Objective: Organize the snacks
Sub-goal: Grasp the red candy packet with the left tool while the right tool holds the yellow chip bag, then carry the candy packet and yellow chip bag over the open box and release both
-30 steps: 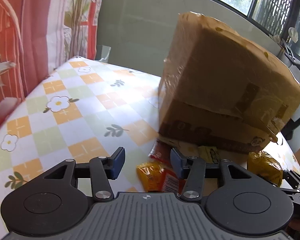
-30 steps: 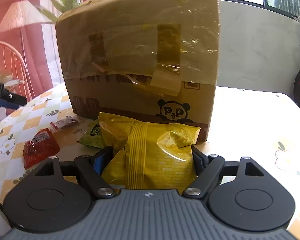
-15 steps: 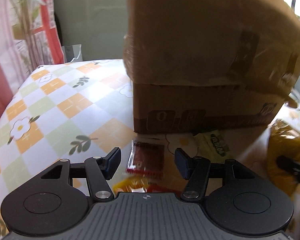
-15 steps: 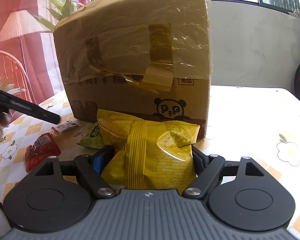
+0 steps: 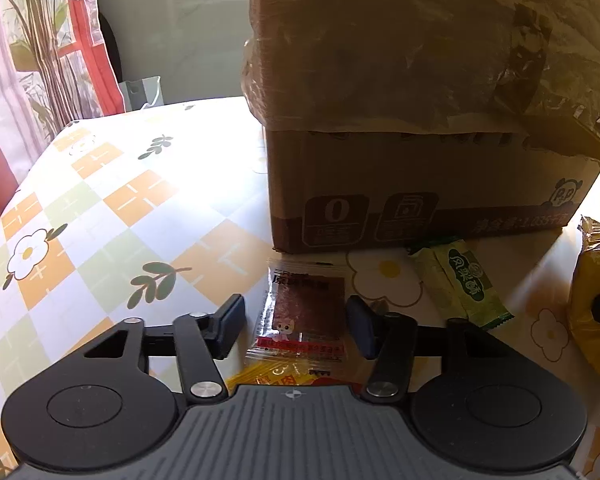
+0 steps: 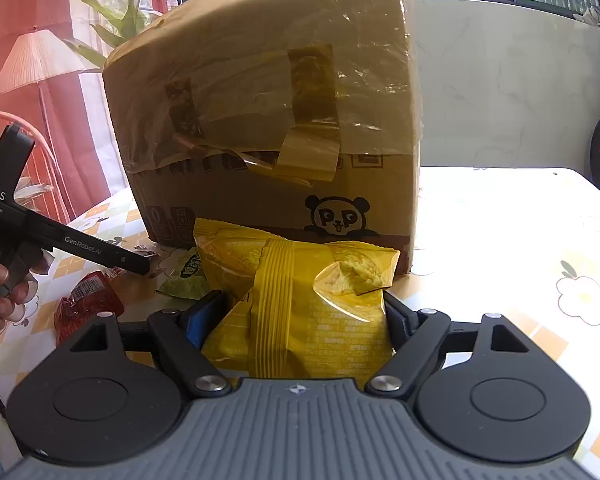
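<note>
Fingers of the left gripper (image 5: 296, 326) stand apart with nothing between the pads, framing a flat clear sachet with a dark brown square inside (image 5: 306, 312) that lies on the tabletop. A second ago these fingers pointed at a red-and-yellow packet (image 5: 288, 376) well short of the box; the gripper has since swung in and closed on the box, so that packet now sits almost under its body and the sachet lies squarely in the gap. That reads as lining up the next pick, with the fingers still to close.

Beyond the sachet stands the large taped brown cardboard box (image 5: 428, 184), and just beside its foot lies a slim pale-green wrapped bar (image 5: 460, 284).

The right gripper (image 6: 300, 320) is clamped on a puffy yellow crinkled snack bag (image 6: 300, 300), held over the flower-print tabletop (image 6: 520, 240) in front of the box's panda-logo face (image 6: 336, 216); it has barely shifted over the last second, waiting with its load. The left tool's black fingers (image 6: 100, 256) have come into its view over a red jelly-like packet (image 6: 88, 304) toward the tabletop's left edge.

No opening in the box shows, so where the snacks go cannot be told.
</note>
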A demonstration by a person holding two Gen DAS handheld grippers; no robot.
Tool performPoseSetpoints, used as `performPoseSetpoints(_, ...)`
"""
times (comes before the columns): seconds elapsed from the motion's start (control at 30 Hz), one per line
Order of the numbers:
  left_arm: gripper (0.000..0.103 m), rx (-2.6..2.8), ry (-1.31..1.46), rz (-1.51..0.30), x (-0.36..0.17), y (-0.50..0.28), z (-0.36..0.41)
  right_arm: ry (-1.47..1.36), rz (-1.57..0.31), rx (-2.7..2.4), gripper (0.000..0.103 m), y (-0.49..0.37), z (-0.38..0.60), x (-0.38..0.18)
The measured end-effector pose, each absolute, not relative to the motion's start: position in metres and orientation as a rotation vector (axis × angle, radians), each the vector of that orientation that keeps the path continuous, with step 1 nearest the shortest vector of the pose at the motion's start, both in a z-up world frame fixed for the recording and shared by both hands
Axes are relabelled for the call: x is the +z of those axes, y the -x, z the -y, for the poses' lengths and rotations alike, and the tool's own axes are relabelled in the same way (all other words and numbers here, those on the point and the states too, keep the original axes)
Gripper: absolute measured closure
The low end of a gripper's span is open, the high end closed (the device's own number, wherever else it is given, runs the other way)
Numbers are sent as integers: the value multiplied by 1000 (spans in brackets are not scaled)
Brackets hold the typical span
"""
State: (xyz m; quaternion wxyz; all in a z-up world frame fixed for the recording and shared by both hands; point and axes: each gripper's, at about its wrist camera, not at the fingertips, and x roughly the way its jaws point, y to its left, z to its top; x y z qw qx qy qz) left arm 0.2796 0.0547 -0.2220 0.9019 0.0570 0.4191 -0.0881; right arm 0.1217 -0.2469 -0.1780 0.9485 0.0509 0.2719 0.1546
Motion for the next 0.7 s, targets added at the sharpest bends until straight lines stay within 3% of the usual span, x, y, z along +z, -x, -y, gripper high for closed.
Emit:
performPoseSetpoints(0.13, 60, -198, -73, -851, -217, -275, -61, -105, -553, 314, 21, -121, 247, -178)
performPoseSetpoints(0.7, 60, -156, 94, -729, -182, -204, -78, -79, -557, 311, 21, -122, 244, -178)
